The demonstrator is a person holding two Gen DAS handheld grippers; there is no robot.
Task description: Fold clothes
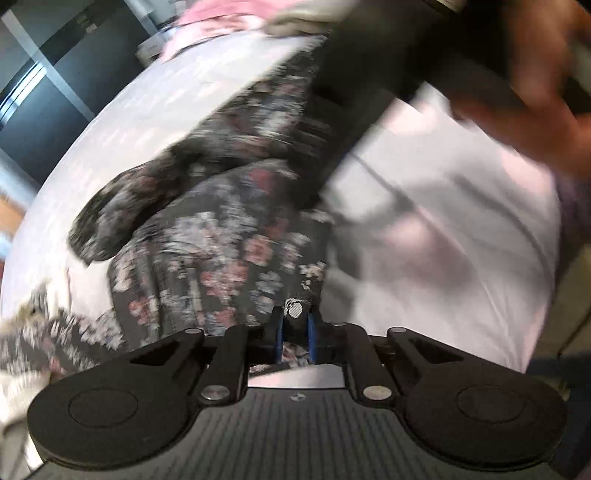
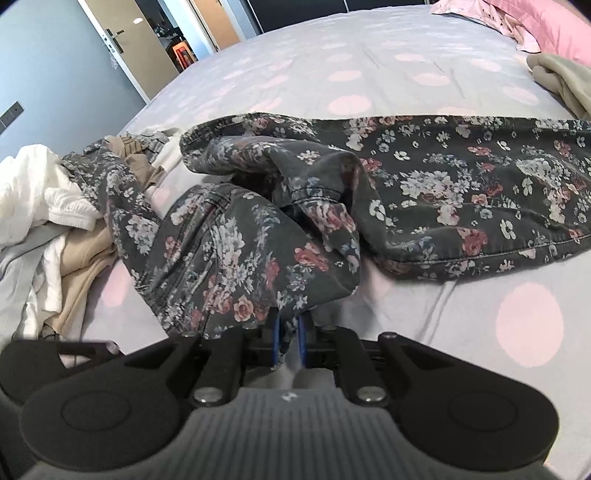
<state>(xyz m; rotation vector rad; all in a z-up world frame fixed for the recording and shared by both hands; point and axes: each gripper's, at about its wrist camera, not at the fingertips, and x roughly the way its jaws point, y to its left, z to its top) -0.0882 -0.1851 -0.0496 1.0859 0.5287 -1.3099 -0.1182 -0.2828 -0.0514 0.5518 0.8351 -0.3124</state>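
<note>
Bedroom setting: wide bed under a pale lilac sheet with pink dots, grey wall and open door at upper left of the right wrist view, pink pillows at upper right.

Item: dark grey floral-print denim trousers, lying mid-frame on the sheet. One leg stretches flat toward the right edge of the frame; the waist and seat are bunched at centre, rising toward the lower middle. Long axis runs roughly left to right across the right wrist view; the hem end passes out of frame at right.

Adjacent: heap of white and beige unfolded garments at left, touching the trousers' crumpled end.

Right gripper: blue pads clenched on a fold of the floral cloth at lower centre.

Left gripper: likewise pinching the trousers; view heavily blurred. A person's hand shows at upper right of that view.

Handling note, as judgement: keep both pinches firm and spread them apart along the waistband, so the bunched seat pulls taut and the second leg lays over the flat one, seams matched, before lowering. Uneven lift would likely twist the crotch.
</note>
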